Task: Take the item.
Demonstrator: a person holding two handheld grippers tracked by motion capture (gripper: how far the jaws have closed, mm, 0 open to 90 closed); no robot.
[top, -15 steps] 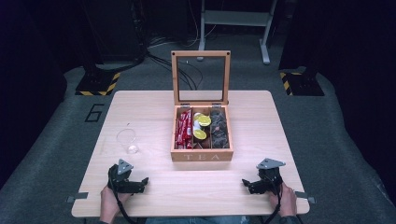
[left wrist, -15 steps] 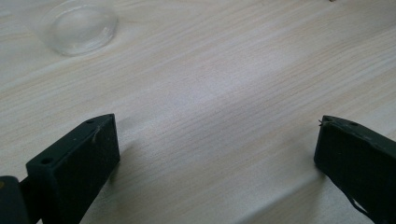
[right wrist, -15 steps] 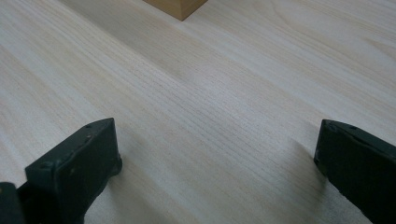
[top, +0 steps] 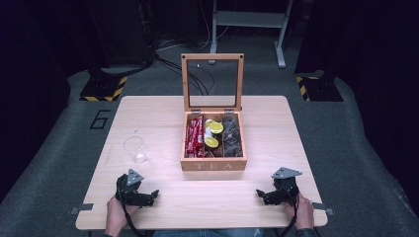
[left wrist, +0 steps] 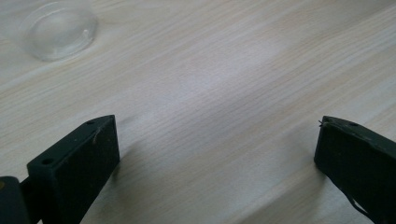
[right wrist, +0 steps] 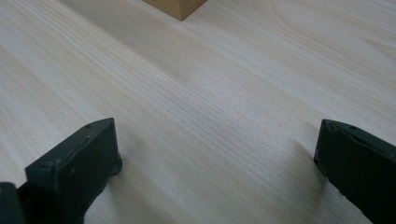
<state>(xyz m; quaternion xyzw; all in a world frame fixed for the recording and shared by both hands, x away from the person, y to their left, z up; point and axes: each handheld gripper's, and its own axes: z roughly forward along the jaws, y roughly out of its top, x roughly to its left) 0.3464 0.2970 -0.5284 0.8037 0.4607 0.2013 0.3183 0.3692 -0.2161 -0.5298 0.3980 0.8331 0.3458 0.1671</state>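
Observation:
A wooden tea box (top: 213, 164) marked TEA stands at the table's middle with its glass lid raised. Inside lie red packets at the left, yellow-topped pods in the middle and dark bags at the right. A clear glass (top: 134, 149) (left wrist: 60, 30) lies on its side left of the box. My left gripper (top: 154, 195) (left wrist: 217, 144) rests near the front left edge, jaws wide apart over bare wood. Near the front right edge my right gripper (top: 259, 194) (right wrist: 217, 144) is open too, with a corner of the box (right wrist: 175, 7) ahead of it.
The light wooden table (top: 276, 128) stands on grey floor. Beyond the far edge are cables, a metal stand (top: 247, 22) and black-and-yellow striped feet (top: 104, 89). Bare tabletop stretches between the two grippers in front of the box.

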